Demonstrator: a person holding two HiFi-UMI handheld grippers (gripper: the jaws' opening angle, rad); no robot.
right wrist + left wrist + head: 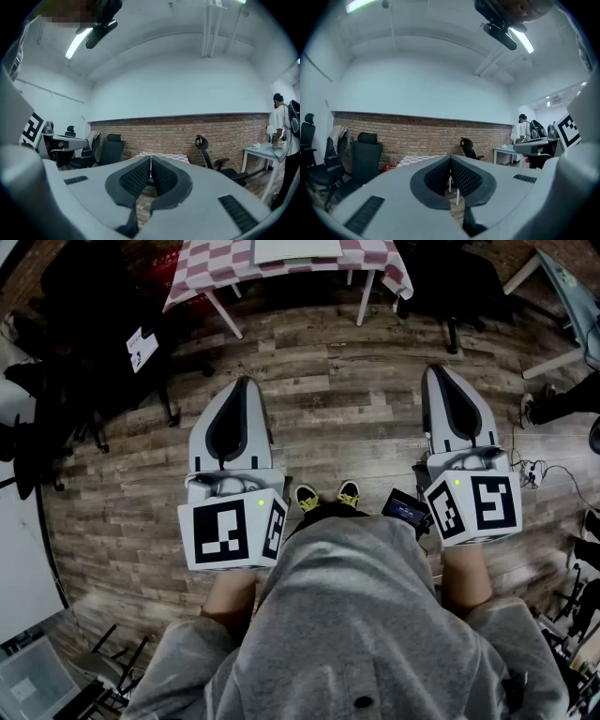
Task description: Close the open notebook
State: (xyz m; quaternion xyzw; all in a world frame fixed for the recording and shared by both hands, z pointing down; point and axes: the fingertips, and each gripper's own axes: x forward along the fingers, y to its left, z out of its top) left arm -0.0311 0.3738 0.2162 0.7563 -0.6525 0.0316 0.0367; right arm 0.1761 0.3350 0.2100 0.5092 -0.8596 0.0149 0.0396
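Grippers shut and level, table well ahead

Head view: person stands on wood-plank floor, grey sweatshirt filling bottom of frame. L and R held out front, side by side, well apart, both over bare floor.

- Left gripper: jaws together, tips meeting. Left gripper view confirms: ribbed pads closed on each other, nothing between.
- Right gripper: jaws together too. Right gripper view shows pads meeting at the tip, nothing held.
- Marker cubes sit at rear of each gripper, near the person's forearms.

Task item: pale flat rectangle lies on table w/ red-white checkered cloth at top edge of head view, cut off by frame. Can't tell whether it is the notebook, nor whether open or closed. It is far ahead of both grippers; neither touches table.

Other:
- Shoes w/ yellow trim visible between the grippers.
- Small black device just beside R marker cube.
- Gripper views: brick wall, black office chairs, white desk at right w/ a second person standing by it.
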